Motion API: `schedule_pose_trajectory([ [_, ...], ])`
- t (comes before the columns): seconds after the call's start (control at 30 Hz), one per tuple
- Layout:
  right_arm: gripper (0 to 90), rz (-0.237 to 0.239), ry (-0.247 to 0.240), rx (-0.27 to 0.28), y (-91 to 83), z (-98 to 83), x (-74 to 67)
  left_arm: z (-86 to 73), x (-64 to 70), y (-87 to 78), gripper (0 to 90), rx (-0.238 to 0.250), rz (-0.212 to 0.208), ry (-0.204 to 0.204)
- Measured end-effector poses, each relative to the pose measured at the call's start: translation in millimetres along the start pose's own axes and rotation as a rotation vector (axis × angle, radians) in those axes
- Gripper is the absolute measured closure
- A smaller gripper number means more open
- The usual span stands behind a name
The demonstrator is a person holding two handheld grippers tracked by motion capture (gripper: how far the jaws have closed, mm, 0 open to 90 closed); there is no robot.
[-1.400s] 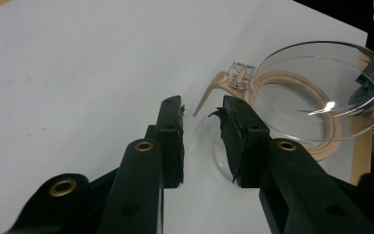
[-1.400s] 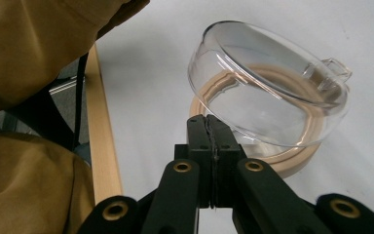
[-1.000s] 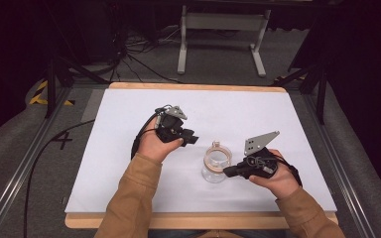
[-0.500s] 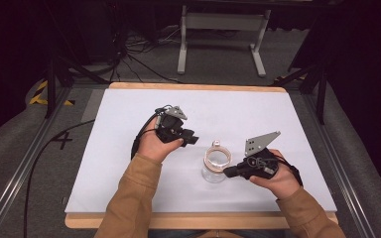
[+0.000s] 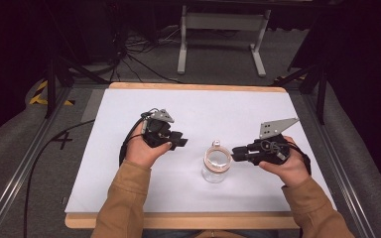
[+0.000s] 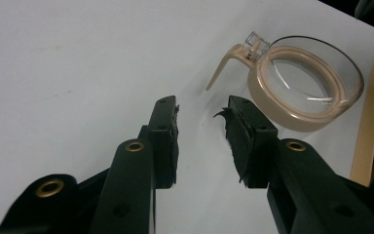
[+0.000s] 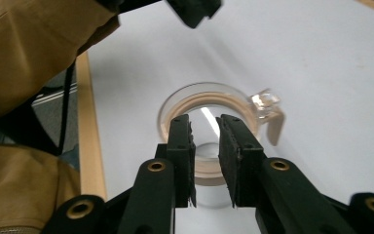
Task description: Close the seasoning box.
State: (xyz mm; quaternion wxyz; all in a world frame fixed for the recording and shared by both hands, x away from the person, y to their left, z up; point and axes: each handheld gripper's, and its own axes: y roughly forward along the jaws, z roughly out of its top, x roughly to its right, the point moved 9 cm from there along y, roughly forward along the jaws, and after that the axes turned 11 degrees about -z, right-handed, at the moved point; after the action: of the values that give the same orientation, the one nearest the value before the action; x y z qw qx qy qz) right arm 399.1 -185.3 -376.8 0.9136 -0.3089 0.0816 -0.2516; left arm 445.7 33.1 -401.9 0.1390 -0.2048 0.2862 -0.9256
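- A clear glass jar [image 5: 215,166] with a tan rim and clip is standing open-mouthed on the white desk [image 5: 129,188], between the two hands.
- The right gripper [image 5: 236,152], jaws slightly parted and empty, is being held at the rim.
- The left gripper [image 5: 182,142] is being kept spread, apart from the jar.
- Judged next: the rim is to be straddled and pinched.

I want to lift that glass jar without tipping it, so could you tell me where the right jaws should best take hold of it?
Probably the tan rim of the jar, on its near right side. The jar stands upright with its mouth open, so one jaw can go inside and one outside the wall. The right gripper already sits level with that edge, its jaws slightly parted. Avoid the small latch opposite.
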Motion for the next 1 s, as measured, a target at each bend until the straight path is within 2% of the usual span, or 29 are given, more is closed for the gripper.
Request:
schedule_pose_trajectory([
  [0.2,72.4,-0.041,0.057,0.028,-5.6,1.3,23.3,-9.8,-7.5,-8.6,65.3,0.025,0.011,-0.037],
  [0.33,68.0,-0.135,0.082,0.012,-5.5,-8.2,48.1,-16.5,-15.2,-9.2,64.8,0.026,0.026,-0.062],
  [0.4,66.4,-0.178,0.117,-0.012,-3.2,-20.6,65.5,-19.7,-20.3,-7.9,64.0,0.017,0.034,-0.07],
  [0.43,66.4,-0.178,0.117,-0.012,-3.2,-20.6,65.5,-19.7,-20.3,-7.9,63.8,0.017,0.034,-0.07],
  [0.5,65.1,-0.204,0.144,-0.03,-1.0,-30.8,77.7,-23.1,-24.0,-6.2,63.5,0.001,0.039,-0.078],
  [0.57,63.6,-0.227,0.175,-0.05,1.8,-42.2,89.5,-24.5,-27.5,-4.0,63.3,0.006,0.033,-0.079],
  [0.67,61.4,-0.25,0.201,-0.08,5.9,-57.0,102.4,-30.8,-34.4,-0.4,63.3,-0.003,0.026,-0.104],
  [0.77,59.7,-0.272,0.221,-0.105,11.1,-69.8,112.9,-36.9,-41.4,3.5,63.1,-0.01,0.032,-0.13],
  [0.9,58.2,-0.287,0.256,-0.141,17.8,-85.5,122.7,-40.1,-45.1,5.3,62.5,-0.021,0.037,-0.133],
  [1.0,59.1,-0.294,0.302,-0.176,24.6,-101.9,130.6,-42.6,-47.5,6.8,61.9,-0.038,0.048,-0.137],
])
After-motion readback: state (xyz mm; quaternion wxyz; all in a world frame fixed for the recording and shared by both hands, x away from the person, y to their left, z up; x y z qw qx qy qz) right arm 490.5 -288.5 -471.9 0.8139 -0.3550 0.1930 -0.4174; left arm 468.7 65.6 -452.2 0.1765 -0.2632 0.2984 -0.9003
